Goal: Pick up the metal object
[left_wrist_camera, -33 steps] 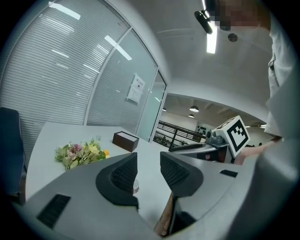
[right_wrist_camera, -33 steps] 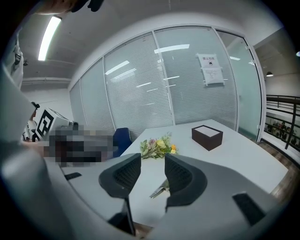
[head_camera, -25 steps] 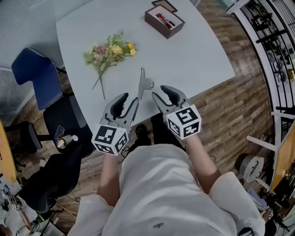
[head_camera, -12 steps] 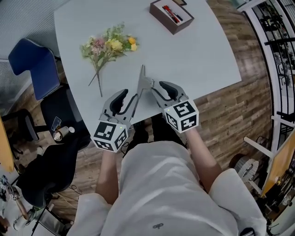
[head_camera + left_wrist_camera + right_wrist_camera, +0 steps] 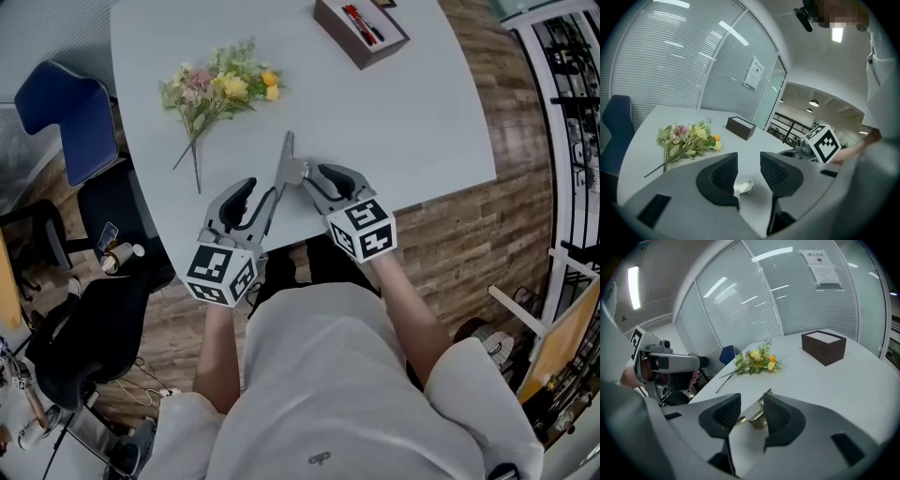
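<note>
I am poising my right gripper [image 5: 316, 178], fingers spread, just behind the flat silver metal piece [image 5: 287, 167] on the white desk [image 5: 412, 112], left gripper [image 5: 253, 200] spread too; next, I judge, advancing and pinching.

Overhead, low gripper views seemingly share metal object [image 5: 296, 172].

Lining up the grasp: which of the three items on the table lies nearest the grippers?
The metal object, flat near the table edge between the left gripper and right gripper; the bouquet and brown box lie farther back.
</note>
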`<state>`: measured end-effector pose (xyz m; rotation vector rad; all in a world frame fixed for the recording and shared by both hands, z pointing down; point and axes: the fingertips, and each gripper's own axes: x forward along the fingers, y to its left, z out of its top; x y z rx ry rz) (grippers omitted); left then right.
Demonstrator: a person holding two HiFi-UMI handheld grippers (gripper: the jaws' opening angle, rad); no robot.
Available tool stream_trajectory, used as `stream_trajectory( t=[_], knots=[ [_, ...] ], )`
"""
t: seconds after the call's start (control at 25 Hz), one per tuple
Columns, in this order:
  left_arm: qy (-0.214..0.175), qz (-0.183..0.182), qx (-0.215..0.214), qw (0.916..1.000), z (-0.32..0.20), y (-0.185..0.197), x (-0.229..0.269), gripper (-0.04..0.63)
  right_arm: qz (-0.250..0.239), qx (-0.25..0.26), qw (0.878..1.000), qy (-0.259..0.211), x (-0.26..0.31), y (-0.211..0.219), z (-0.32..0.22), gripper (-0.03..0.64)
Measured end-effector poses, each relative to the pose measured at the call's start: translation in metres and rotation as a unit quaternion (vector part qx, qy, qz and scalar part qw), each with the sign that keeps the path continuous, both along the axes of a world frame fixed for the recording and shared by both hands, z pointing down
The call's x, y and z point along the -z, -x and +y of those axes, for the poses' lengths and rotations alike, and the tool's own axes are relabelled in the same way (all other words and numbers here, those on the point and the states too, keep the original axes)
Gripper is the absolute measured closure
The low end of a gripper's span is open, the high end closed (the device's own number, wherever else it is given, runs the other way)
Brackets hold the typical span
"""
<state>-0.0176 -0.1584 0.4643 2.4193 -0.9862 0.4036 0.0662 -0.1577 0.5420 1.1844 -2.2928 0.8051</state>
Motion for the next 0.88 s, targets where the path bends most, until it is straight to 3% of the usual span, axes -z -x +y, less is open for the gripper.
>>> stream_trajectory(
  t=[0.56,0.88],
  knots=[
    [0.008,-0.008,0.06,0.9981,-0.011,-0.012,-0.009,0.446,-0.023,0.058,0.996,0.057,-0.042,0.003,-0.006,0.465],
    [0.004,-0.015,0.08,0.9967,-0.015,-0.017,-0.01,0.446,-0.054,0.056,0.993,0.094,-0.059,0.002,-0.013,0.469]
  ],
)
